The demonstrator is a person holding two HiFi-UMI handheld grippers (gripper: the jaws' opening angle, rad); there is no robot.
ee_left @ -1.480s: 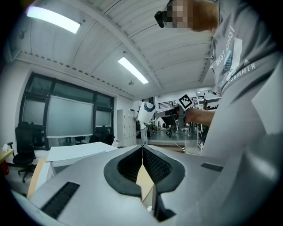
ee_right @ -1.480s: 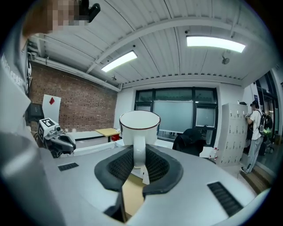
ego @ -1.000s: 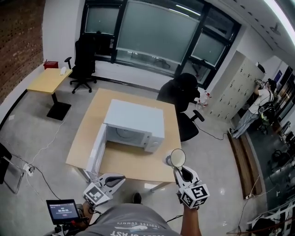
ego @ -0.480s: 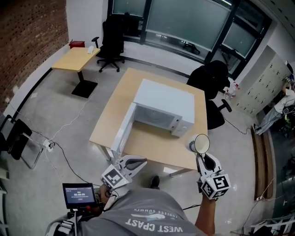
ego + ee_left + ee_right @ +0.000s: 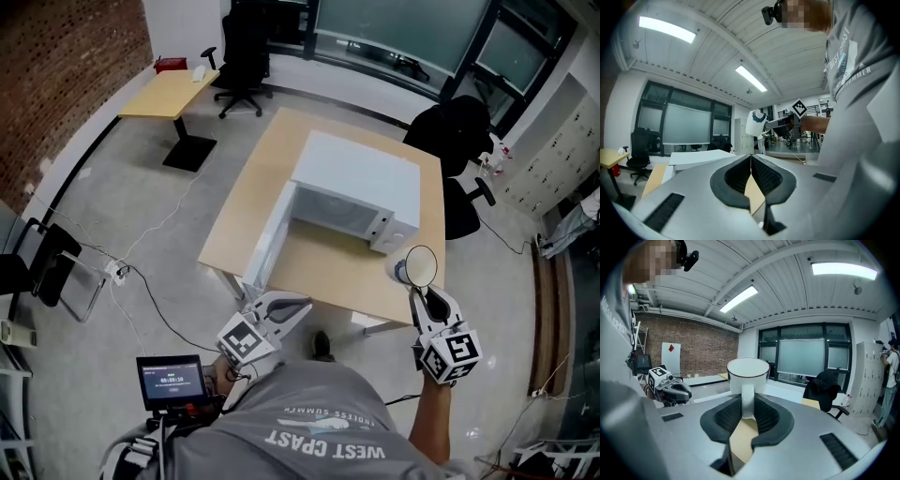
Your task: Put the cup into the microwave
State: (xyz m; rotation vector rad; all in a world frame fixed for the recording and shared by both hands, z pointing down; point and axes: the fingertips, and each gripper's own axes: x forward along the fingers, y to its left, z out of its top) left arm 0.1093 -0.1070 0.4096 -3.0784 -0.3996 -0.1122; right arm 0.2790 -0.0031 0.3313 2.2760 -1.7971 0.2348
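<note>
Upright white cup [image 5: 748, 375]; open white microwave [image 5: 361, 183]

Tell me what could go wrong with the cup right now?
1. The right gripper pinches the cup only by its thin handle, so it might tip or slip out.
2. The microwave opening looks snug beside its open door, so the cup could bump the frame going in.

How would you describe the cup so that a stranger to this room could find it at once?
Start at the big wooden table in the middle of the room, with the white microwave standing open on it. By the table's near right corner, the right gripper holds a white cup by its handle; it is the only thing held in the air.
</note>
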